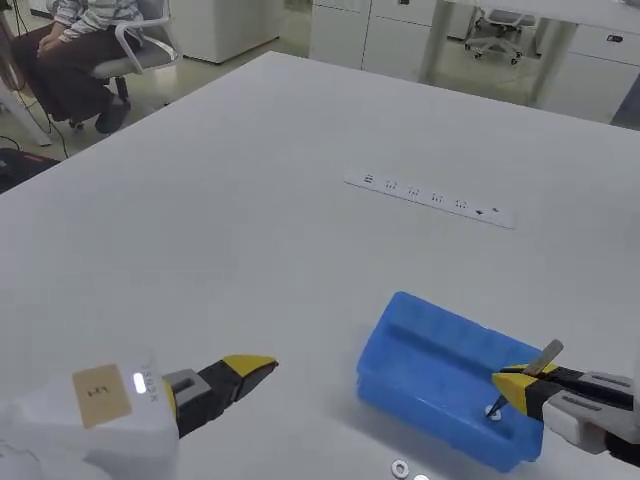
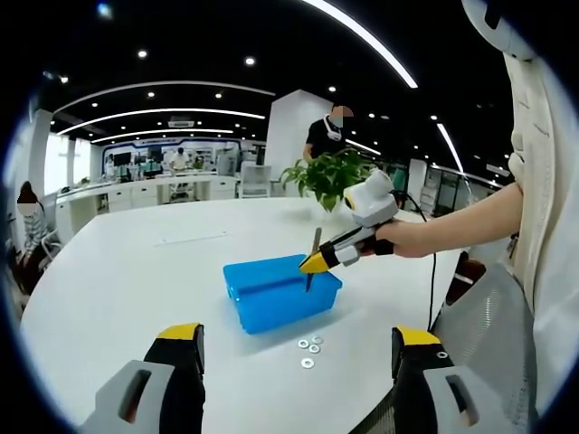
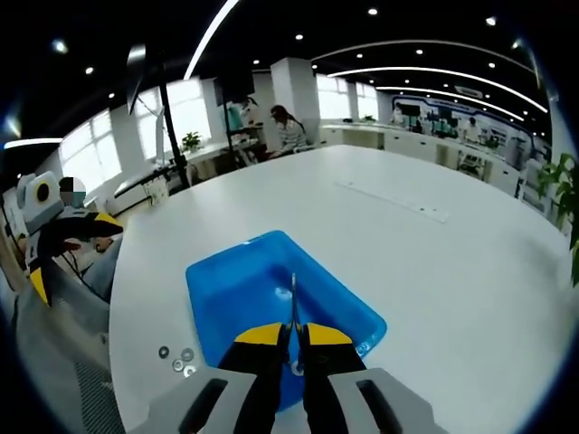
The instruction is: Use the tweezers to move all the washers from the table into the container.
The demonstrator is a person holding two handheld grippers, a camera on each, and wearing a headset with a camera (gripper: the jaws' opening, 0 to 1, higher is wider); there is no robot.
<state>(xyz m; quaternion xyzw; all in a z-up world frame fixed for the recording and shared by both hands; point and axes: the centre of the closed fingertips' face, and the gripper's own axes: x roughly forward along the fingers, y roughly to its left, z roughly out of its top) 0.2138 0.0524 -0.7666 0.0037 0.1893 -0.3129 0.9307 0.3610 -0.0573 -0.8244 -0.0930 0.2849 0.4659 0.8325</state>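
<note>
Hovering over the blue container (image 3: 222,289), the right gripper (image 3: 291,336) pinches the tweezers (image 3: 293,303) between its narrowed jaws, with the tips pointing down inside the bin. The left gripper (image 2: 298,333) hangs off to the side, jaws spread wide, gripping nothing. A few washers (image 2: 310,348) lie on the white table (image 1: 250,220), just beside the container.

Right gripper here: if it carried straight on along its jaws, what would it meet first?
The right gripper is shut on the tweezers, which point into the blue container. Straight on, the tweezer tips would likely touch the container's floor first, though depth is unclear.
</note>
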